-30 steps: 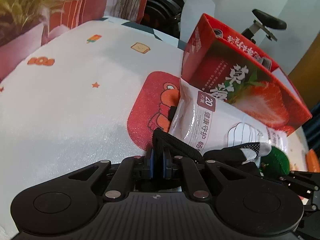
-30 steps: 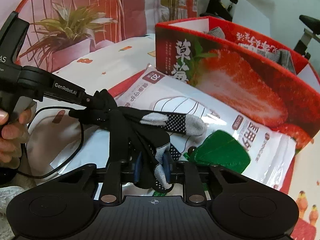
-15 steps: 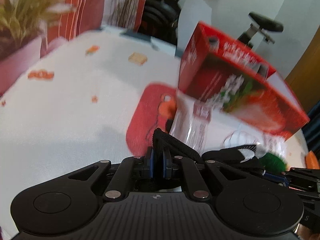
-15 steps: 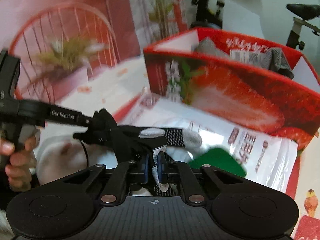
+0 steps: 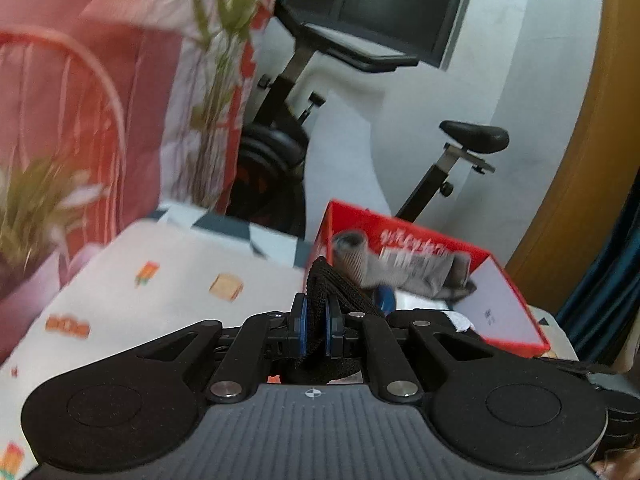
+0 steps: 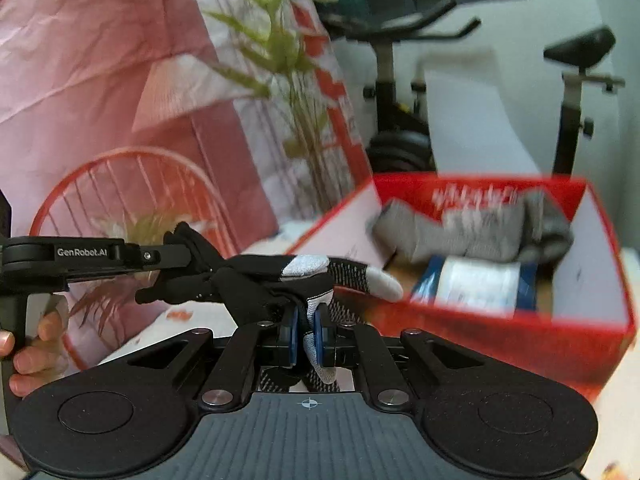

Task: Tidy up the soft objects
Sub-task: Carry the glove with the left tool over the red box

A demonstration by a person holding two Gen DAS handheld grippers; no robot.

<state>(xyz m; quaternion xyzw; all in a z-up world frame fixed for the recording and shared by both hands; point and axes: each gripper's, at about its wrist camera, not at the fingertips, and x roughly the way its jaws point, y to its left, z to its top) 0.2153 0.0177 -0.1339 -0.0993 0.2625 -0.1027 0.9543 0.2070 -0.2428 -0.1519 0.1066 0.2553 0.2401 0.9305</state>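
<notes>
A black and grey glove [image 6: 256, 284] hangs stretched between both grippers, lifted above the table. My left gripper [image 5: 316, 330] is shut on its black cuff [image 5: 324, 280]. My right gripper [image 6: 306, 338] is shut on its grey finger end. The left gripper also shows in the right wrist view [image 6: 172, 258], to the left. The open red box [image 6: 500, 320] stands ahead and to the right, a little lower than the glove. It holds a grey cloth [image 6: 480, 228] and a blue and white pack [image 6: 476, 284]. The box also shows in the left wrist view [image 5: 508, 308].
The white patterned tablecloth [image 5: 160, 300] spreads to the left. A pink backdrop with plants [image 6: 160, 80] stands behind the table. An exercise bike [image 5: 460, 152] stands beyond the box. A hand [image 6: 28, 344] grips the left tool.
Both grippers have risen with the glove, from low over the white plastic bag to above the box rim. The box's inside has come into view. The bag has dropped out of view.
</notes>
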